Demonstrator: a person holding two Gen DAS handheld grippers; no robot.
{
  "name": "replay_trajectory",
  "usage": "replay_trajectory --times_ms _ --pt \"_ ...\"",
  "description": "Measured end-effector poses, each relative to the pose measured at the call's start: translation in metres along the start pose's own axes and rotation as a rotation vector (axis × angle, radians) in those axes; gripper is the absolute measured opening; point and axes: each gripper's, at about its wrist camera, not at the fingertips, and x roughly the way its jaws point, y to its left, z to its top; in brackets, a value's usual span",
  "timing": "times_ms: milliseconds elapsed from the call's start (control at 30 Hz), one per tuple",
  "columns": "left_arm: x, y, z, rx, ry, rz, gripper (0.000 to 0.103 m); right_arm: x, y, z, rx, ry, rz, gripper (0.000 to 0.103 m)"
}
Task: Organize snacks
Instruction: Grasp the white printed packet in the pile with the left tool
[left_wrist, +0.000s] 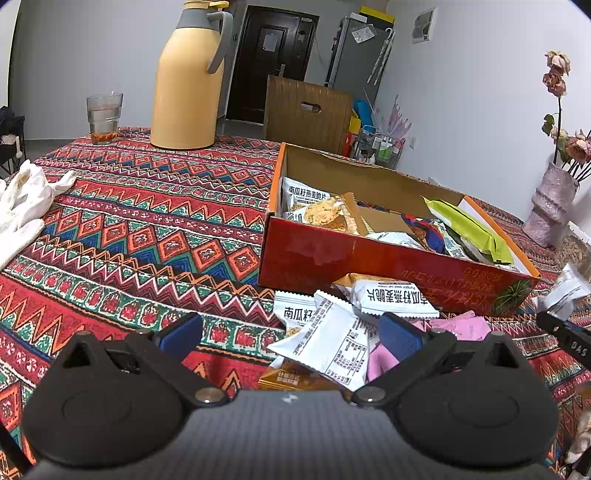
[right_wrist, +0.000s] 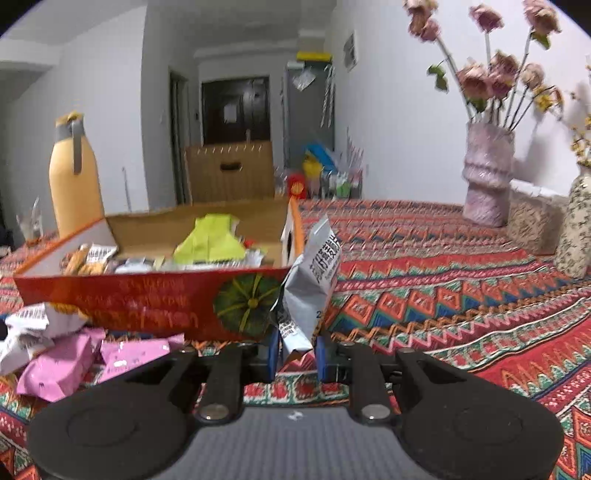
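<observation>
Covering the table, patterned cloth (right_wrist: 443, 295); right hand-held gripper (right_wrist: 295, 354) pinching silver packet (right_wrist: 314, 280), left hand-held gripper (left_wrist: 291, 332) spread.

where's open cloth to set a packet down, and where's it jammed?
Free: the tablecloth between the red box, white gloves and yellow thermos; also right of the box toward the vases. Crowded: the loose packets heaped against the box's near wall, and inside the box.
</observation>
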Motion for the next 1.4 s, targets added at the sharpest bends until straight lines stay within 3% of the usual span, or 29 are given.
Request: replay_trajectory --times_ms 400,633,733,800,867,1400 --pt "0.007 -0.004 0.001 0.019 0.035 0.036 0.103 -0.004 -0.005 0.001 0.031 -0.037 0.015 0.019" --pt "0.016 -0.025 0.004 0.128 0.084 0.045 0.103 -0.009 -0.006 -0.001 0.042 -0.06 0.029 0.019" --pt "0.024 -0.035 0.001 0.182 0.125 0.046 0.085 -0.011 -0.007 -0.001 0.044 -0.069 0.035 0.019" --pt "0.024 -0.036 0.0 0.189 0.124 0.015 0.069 -0.012 -0.008 -0.001 0.042 -0.073 0.04 0.019" --pt "0.021 -0.037 0.0 0.193 0.117 -0.002 0.06 -0.012 -0.007 -0.001 0.039 -0.075 0.045 0.019" --pt "-0.019 -0.03 -0.004 0.186 0.023 -0.009 0.055 -0.022 -0.002 -0.002 0.01 -0.109 0.058 0.019"
